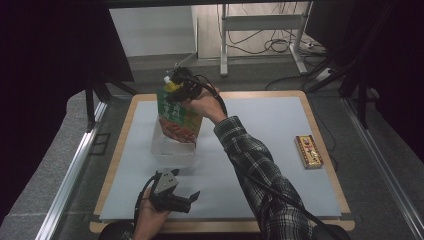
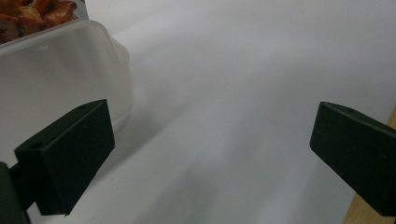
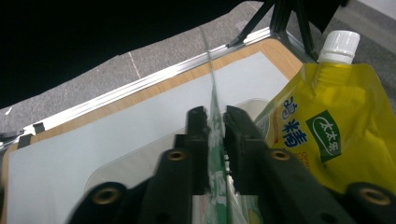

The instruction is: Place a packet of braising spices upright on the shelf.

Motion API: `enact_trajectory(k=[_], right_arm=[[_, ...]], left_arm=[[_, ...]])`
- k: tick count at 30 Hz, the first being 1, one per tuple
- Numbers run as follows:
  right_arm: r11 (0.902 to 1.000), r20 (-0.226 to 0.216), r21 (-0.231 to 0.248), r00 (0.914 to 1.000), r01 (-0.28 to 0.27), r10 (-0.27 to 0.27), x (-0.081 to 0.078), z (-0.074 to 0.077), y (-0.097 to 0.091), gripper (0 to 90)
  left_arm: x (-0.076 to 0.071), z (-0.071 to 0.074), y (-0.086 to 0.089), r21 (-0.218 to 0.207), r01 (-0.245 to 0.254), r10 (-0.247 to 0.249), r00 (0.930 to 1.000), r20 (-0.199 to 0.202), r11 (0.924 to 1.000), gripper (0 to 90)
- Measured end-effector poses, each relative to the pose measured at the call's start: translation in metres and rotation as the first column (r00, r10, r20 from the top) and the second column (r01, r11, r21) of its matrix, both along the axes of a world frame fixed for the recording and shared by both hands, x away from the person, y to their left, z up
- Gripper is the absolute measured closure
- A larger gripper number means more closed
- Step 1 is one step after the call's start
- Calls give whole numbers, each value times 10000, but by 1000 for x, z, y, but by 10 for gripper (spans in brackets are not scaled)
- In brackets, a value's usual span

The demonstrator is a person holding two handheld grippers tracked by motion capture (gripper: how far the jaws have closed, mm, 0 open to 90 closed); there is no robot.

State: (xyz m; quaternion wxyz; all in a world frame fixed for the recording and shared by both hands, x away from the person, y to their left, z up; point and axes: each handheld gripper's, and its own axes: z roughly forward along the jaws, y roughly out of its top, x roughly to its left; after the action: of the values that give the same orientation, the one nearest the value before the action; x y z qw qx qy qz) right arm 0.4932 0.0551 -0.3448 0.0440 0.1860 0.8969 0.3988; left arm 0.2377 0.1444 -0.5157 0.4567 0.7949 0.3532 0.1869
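Observation:
A green and red food pouch [image 1: 177,119] stands upright in a clear plastic container [image 1: 172,150] on the white mat. My right gripper [image 1: 182,89] is at its top edge. In the right gripper view the jaws [image 3: 216,116] flank the thin pouch edge [image 3: 217,144] with slight gaps, so the gripper is open around it. A yellow spout pouch [image 3: 322,135] with a white cap leans just beside it. My left gripper [image 1: 190,199] rests near the front edge, open and with nothing in it [image 2: 212,140], with the container [image 2: 60,70] at its left.
A small red and yellow box [image 1: 308,151] lies at the mat's right side. The wooden table edge [image 1: 120,145] frames the mat. Metal rails run along both sides, and a desk frame with cables stands beyond the far edge.

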Motion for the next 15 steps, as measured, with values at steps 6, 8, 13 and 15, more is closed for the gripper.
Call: enact_trajectory(k=[6,8,13,15], right_arm=[[10000,191,77,9998,-35,33,0,5,-10,680],[10000,196,42,9998,50,-51,0,6,-17,680],[9999,0,2,9999,152,-152,-4,6,-33,789],[9997,-1,-138,9998,212,-212,-6,5,-39,889]], left_arm=[[0,0,-1,51,31,-31,10000,-13,10000,0],[0,-1,-2,82,27,-27,10000,-13,10000,0],[0,-1,-2,117,51,-51,10000,-43,9999,0],[0,-1,-3,147,62,-61,10000,-41,9999,0]])
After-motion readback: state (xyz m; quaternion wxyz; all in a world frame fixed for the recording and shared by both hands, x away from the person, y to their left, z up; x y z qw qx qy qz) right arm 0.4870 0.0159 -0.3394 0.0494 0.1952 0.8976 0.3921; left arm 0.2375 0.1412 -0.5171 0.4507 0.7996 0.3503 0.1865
